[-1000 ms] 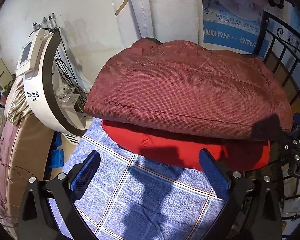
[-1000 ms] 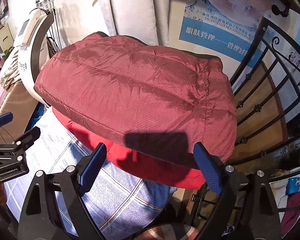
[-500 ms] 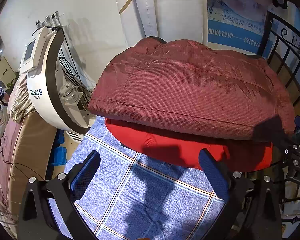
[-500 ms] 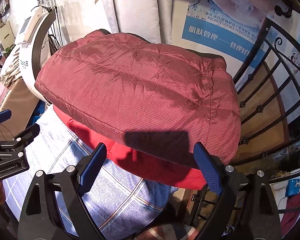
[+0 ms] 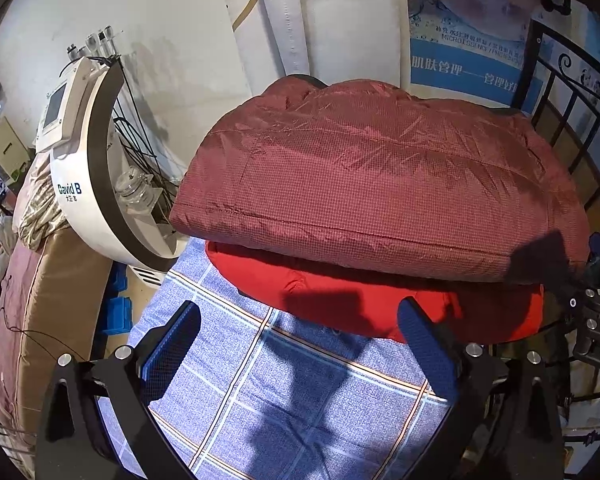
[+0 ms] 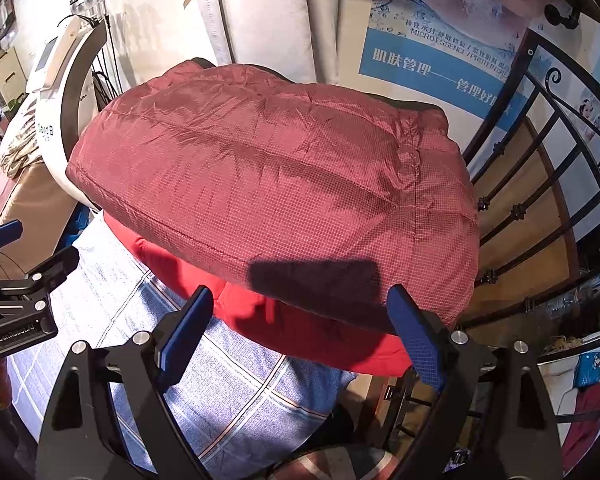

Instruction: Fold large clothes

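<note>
A folded dark-red quilted jacket (image 5: 380, 184) (image 6: 268, 184) lies on top of a bright red folded garment (image 5: 380, 300) (image 6: 312, 332), both on a blue checked cloth (image 5: 284, 392) (image 6: 228, 384). My left gripper (image 5: 300, 334) hovers open just in front of the red garment, with nothing between its blue pads. In the right wrist view my right gripper (image 6: 300, 320) stands open at the stack's near right corner, its pads apart and clear of the cloth. Each gripper shows at the edge of the other's view.
A white curved machine (image 5: 84, 184) stands left of the stack, with a brown padded bench (image 5: 40, 300) beside it. A black iron railing (image 6: 540, 200) runs along the right. White cushions and a blue poster (image 6: 440, 64) cover the wall behind.
</note>
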